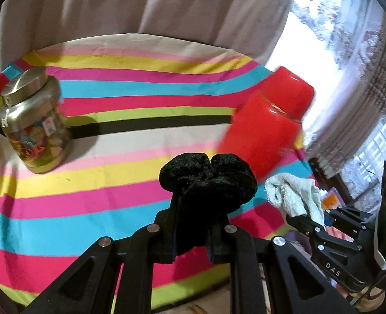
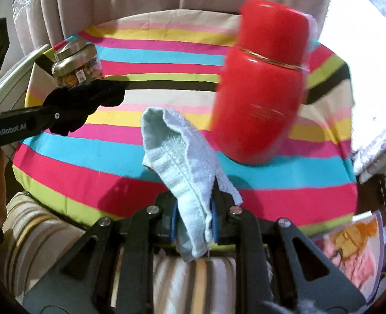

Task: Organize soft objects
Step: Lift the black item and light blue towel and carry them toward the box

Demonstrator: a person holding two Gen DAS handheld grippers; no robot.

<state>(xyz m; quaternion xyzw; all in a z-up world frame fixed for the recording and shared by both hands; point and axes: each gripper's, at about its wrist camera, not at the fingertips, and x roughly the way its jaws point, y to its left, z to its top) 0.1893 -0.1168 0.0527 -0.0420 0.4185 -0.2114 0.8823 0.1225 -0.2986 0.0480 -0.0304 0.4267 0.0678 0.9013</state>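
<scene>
The left claw is closed tight on a black cloth, which bunches up above its fingertips and hangs clear of the striped bench. The right claw is clamped on a pale blue towel; the towel stands up between the pads and droops below them, also off the bench. In the left wrist view the right claw with its towel shows just to the right of the black cloth, apart from it. A red flask stands upright on the bench's right side, beyond the towel. A clear jar with a metal lid stands at the bench's far left, well apart from the flask. Pale curtains hang behind the bench.
</scene>
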